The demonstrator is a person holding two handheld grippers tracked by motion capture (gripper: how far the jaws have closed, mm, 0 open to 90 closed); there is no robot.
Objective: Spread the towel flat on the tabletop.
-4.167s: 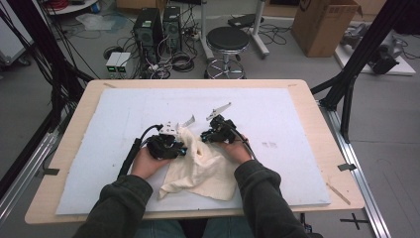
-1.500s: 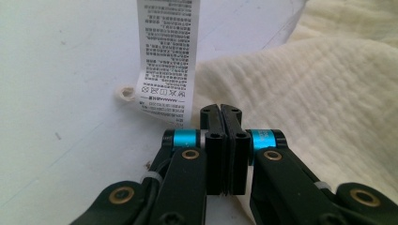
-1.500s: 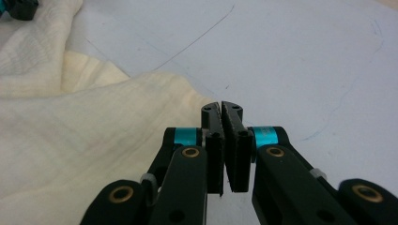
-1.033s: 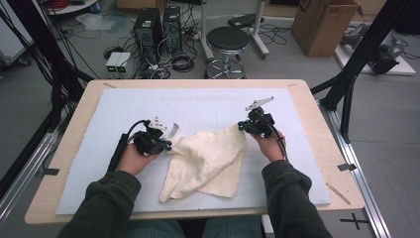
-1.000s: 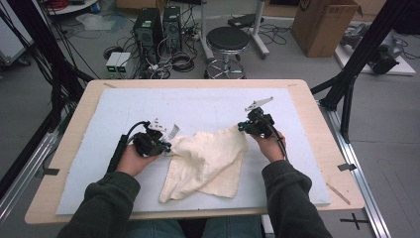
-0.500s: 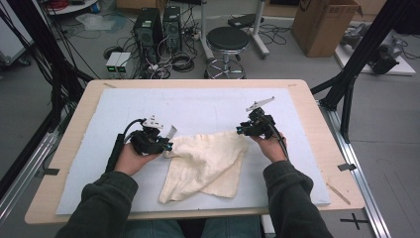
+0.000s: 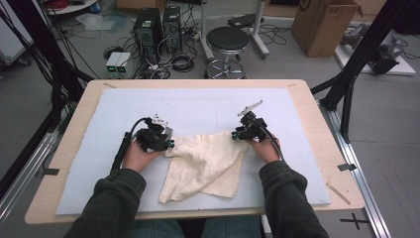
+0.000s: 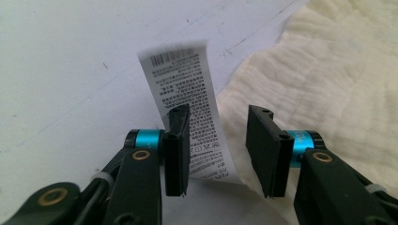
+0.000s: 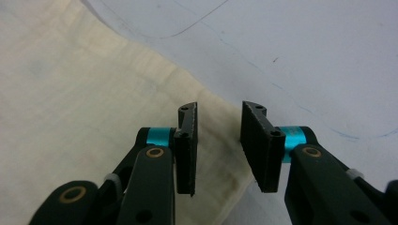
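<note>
Lying rumpled at the lower centre of the high view, the cream cloth (image 7: 205,161) rests on the white mat (image 7: 208,106). The left gripper (image 7: 157,140) has just been opening, jaws spread around the cloth's printed label (image 8: 197,122). The right gripper (image 7: 246,132), jaws parted after closing slightly, straddles the cloth's corner without pressing it.

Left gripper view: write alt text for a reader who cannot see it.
The left tool hangs open over a white care label printed with small text, which stands up between its two black jaws. The label is attached at the edge of a cream cloth that lies crumpled to the right on a pale blue-grey mat.
</note>
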